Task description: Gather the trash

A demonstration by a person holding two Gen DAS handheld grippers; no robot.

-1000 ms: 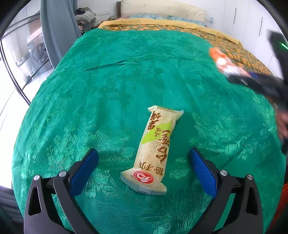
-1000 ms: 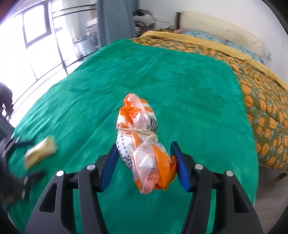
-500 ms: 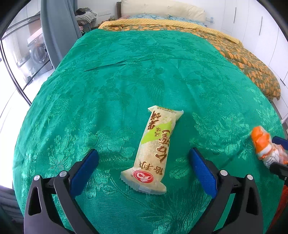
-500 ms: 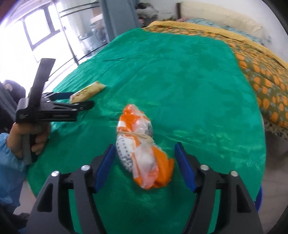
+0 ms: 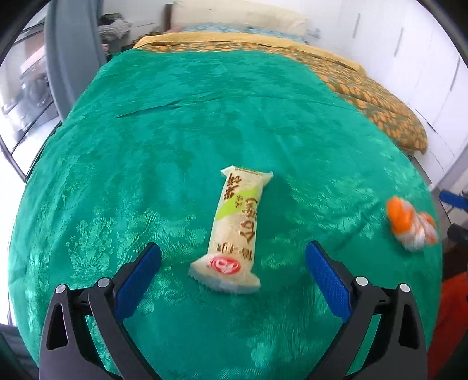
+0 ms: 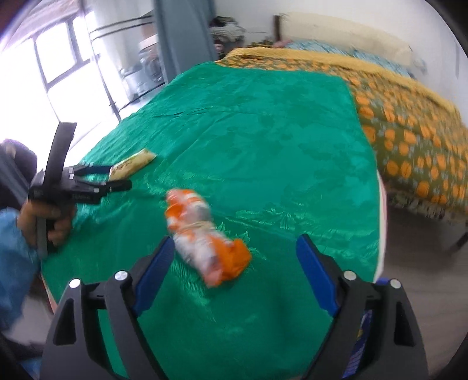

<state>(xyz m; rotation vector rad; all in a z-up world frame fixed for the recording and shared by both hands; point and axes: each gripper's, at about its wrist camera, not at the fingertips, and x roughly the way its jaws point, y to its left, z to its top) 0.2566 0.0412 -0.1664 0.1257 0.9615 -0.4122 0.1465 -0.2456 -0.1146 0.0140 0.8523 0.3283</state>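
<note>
A long cream snack wrapper (image 5: 235, 231) with brown lettering lies on the green bedspread (image 5: 204, 122). My left gripper (image 5: 232, 271) is open, its blue pads either side of the wrapper's near end, not touching it. An orange and white plastic bundle (image 6: 204, 236) lies loose on the bedspread near its right edge. My right gripper (image 6: 234, 271) is open just behind it, empty. The bundle also shows in the left wrist view (image 5: 409, 223). The left gripper (image 6: 96, 181) and the wrapper (image 6: 131, 166) show in the right wrist view.
An orange-patterned quilt (image 6: 409, 117) and pillows (image 5: 239, 14) lie at the head of the bed. A grey curtain (image 5: 73, 52) and window stand at the left. White cupboards (image 5: 409, 58) line the right. Floor (image 6: 424, 263) lies past the bed's right edge.
My right gripper has opened and let the orange bundle down onto the bedspread, after carrying it toward the near right edge. My left gripper has stayed open around the wrapper.
</note>
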